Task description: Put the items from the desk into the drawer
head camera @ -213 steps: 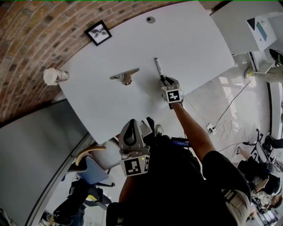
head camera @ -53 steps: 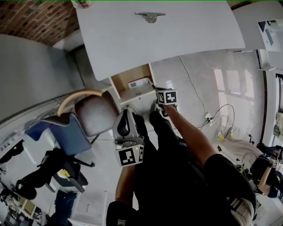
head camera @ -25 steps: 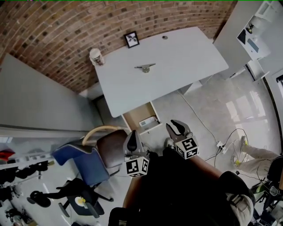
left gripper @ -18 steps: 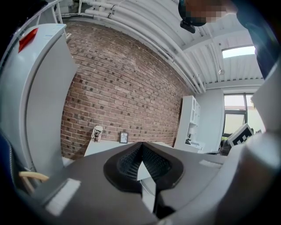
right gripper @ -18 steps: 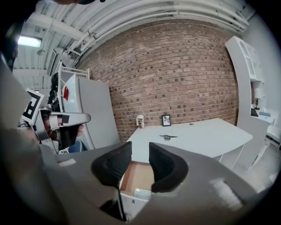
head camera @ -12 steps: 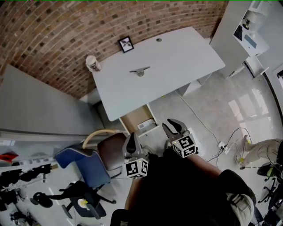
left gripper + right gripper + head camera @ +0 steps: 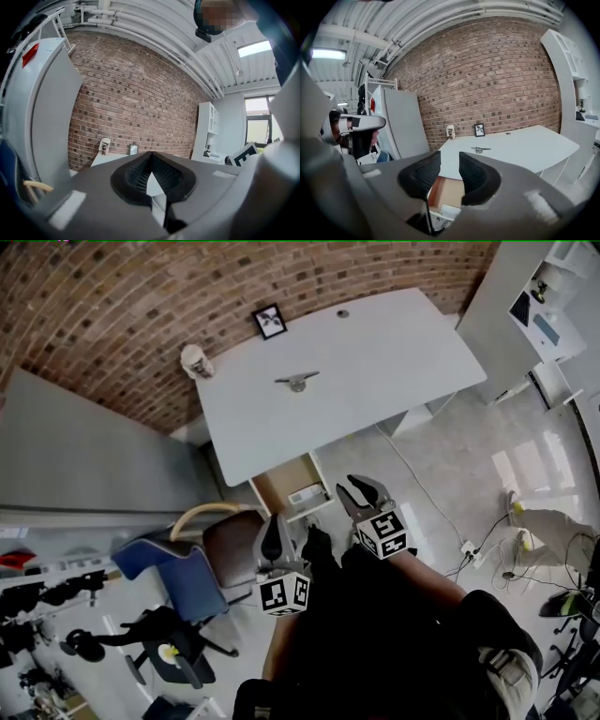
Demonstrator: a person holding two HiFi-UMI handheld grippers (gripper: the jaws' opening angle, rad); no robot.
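Both tools are empty and held back from the white counter (image 7: 394,362), so this looks like the gap between one item and the next. The left tool (image 7: 274,521) has its black ribbed pads closed tip to tip with nothing between them, as the left gripper view (image 7: 151,157) shows. The right tool (image 7: 361,488) stands at a narrow gap. Its jaws have just been opening, and only the scene beyond shows through the gap in the right gripper view (image 7: 450,171).

The light wooden drawer (image 7: 281,486) under the counter's near edge is pulled out. A small white box (image 7: 307,494) lies in it, also seen low in the right gripper view (image 7: 445,211).

On the counter, a small grey metal piece (image 7: 297,382) lies near the middle, well apart from both tools. I cannot tell what it is. A pale paper cup (image 7: 195,360) stands at the far left corner by the brick wall. A small black-framed picture (image 7: 269,321) stands at the back edge.

In my judgement the metal piece is the likeliest next pick, since it lies nearest and flat in the open. That calls for bringing the right tool forward over the counter and spreading its jaws wider. They should then drop across the piece's thin bar, not along its length. The drawer is already open, so the carry back should be short.
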